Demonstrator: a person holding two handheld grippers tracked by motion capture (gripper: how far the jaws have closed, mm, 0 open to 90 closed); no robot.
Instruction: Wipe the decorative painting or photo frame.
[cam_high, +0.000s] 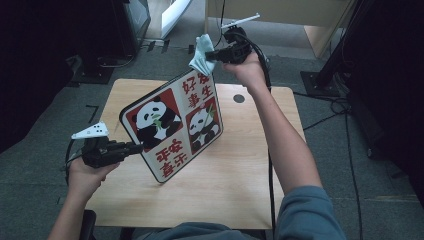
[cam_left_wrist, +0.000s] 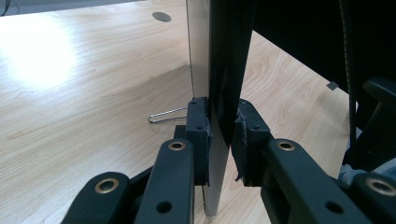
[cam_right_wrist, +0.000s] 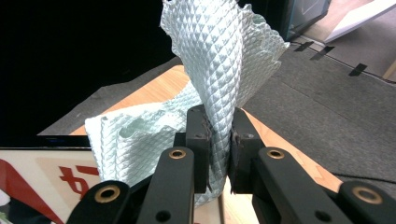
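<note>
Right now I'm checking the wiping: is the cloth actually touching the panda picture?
Touching. In the right gripper view the cloth, held in the right tongs, lies over the top edge of the panda picture.

My high view looks forward and down over the wooden table (cam_high: 235, 170). Both gripper views sit close behind their jaws, sharing that tabletop and the panda board (cam_high: 172, 125).
</note>
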